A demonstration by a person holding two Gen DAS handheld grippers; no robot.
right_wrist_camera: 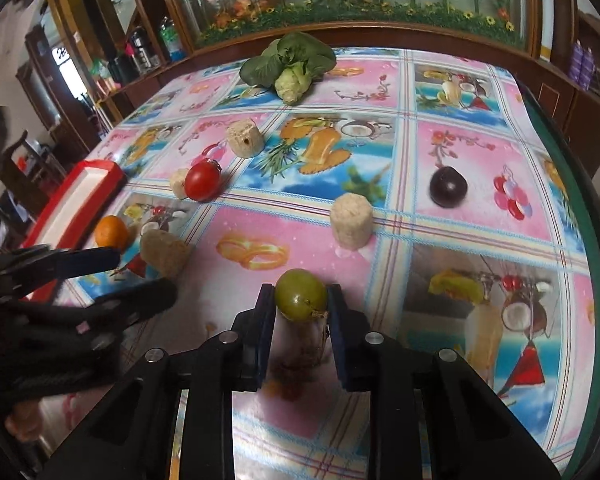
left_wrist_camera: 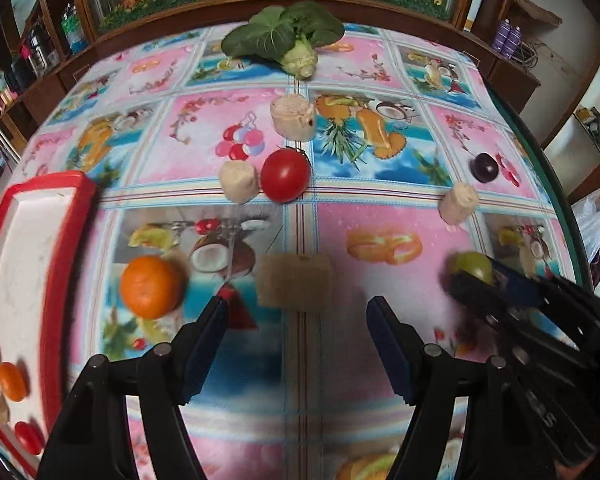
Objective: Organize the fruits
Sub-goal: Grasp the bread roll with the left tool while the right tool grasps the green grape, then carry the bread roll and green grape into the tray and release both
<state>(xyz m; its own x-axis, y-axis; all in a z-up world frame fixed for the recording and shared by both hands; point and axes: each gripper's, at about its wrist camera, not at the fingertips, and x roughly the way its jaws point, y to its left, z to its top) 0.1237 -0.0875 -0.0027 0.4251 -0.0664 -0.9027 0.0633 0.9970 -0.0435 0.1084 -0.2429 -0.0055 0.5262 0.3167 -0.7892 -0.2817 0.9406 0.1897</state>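
The right hand-held gripper (right_wrist_camera: 301, 304) pinches a small round green grape (right_wrist_camera: 301, 295) between its blue-padded fingers, just above the worktop (right_wrist_camera: 460, 216) with its fruit-print cloth. The left hand-held gripper (left_wrist_camera: 298, 316) stands wide with nothing between its fingers; a blurred beige cork-like block (left_wrist_camera: 295, 286) lies just ahead of it, a round orange mandarin (left_wrist_camera: 151, 287) to its left, beside the red-rimmed white tray (left_wrist_camera: 76, 216).

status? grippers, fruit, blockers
Right gripper shut on green grape. Left gripper open, empty, facing cork block. Orange beside red tray. No blockers.
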